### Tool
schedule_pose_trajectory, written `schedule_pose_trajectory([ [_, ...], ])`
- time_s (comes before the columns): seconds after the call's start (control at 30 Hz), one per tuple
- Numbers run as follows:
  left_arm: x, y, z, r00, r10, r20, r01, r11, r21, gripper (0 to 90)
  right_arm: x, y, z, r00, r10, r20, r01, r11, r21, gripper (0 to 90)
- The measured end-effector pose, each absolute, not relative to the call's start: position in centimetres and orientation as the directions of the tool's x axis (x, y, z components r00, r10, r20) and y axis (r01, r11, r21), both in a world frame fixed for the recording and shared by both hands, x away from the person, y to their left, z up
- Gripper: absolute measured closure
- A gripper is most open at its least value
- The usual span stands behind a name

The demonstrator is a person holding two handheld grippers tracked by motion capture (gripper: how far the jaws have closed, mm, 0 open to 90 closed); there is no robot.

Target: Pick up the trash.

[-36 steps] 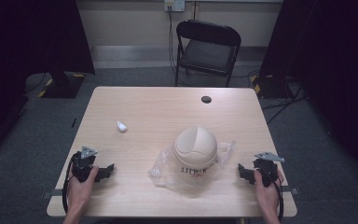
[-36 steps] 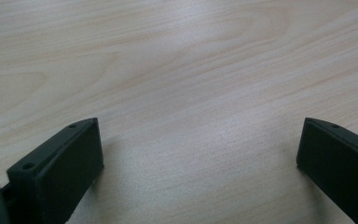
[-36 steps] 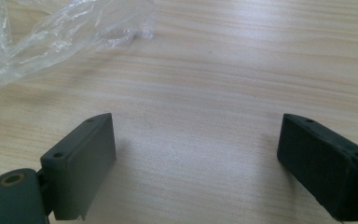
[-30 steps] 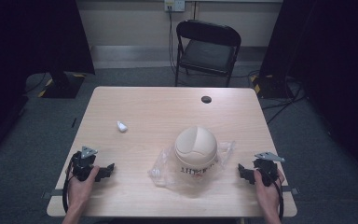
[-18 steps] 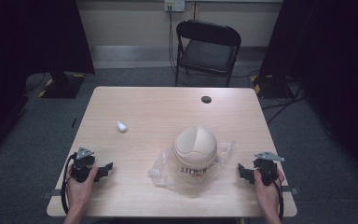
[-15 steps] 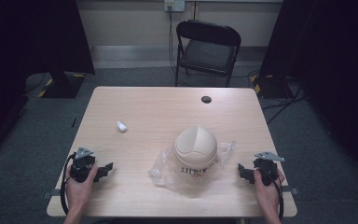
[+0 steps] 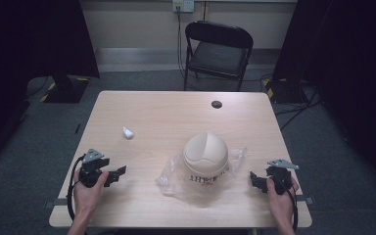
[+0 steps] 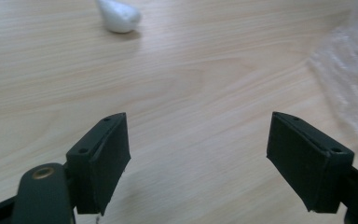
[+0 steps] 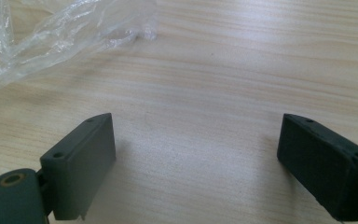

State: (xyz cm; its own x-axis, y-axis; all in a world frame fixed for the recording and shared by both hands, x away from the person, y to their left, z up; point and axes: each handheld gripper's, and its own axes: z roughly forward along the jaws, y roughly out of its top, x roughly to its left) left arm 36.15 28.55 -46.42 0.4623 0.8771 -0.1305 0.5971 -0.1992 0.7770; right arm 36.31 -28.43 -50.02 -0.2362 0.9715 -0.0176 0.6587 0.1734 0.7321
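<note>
The cream cap (image 7: 205,154) on its clear plastic bag (image 7: 176,177) sits between my two grippers, off to the inner side of each, the bag's crinkled edge reaching nearer my right gripper (image 7: 255,180) than my left gripper (image 7: 119,172). Both stand unclenched with nothing between the jaws; the left's have just been closing partway over bare table (image 8: 191,70). The small white lump (image 8: 118,16) lies ahead of the left.

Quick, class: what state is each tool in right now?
Left tool: open, holding nothing; its jaws have just been closing over bare table.
Right tool: open, holding nothing.
</note>
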Motion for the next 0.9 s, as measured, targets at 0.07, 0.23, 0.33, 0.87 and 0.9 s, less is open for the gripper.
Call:
schedule_pose_trajectory([
  [0.07, 36.3, 27.7, -45.8, 0.493, 0.86, -0.13, 0.579, -0.213, 0.787, 21.0, 36.3, -28.4, -50.0, -0.238, 0.971, -0.017, 0.659, 0.174, 0.732, 10.4],
  [0.23, 36.9, 25.8, -44.6, 0.552, 0.822, -0.145, 0.546, -0.225, 0.807, 21.0, 36.4, -28.4, -50.0, -0.237, 0.971, -0.016, 0.659, 0.173, 0.732, 10.5],
  [0.33, 37.4, 24.3, -44.1, 0.595, 0.793, -0.132, 0.52, -0.254, 0.816, 20.9, 36.4, -28.4, -50.0, -0.237, 0.971, -0.017, 0.658, 0.173, 0.732, 10.5],
  [0.87, 39.2, 19.0, -41.0, 0.699, 0.706, -0.111, 0.423, -0.283, 0.861, 20.4, 36.4, -28.4, -50.0, -0.238, 0.971, -0.017, 0.658, 0.174, 0.732, 10.5],
  [0.9, 39.3, 18.7, -40.9, 0.702, 0.703, -0.115, 0.423, -0.282, 0.861, 20.4, 36.4, -28.4, -50.0, -0.236, 0.971, -0.016, 0.659, 0.173, 0.732, 10.5],
])
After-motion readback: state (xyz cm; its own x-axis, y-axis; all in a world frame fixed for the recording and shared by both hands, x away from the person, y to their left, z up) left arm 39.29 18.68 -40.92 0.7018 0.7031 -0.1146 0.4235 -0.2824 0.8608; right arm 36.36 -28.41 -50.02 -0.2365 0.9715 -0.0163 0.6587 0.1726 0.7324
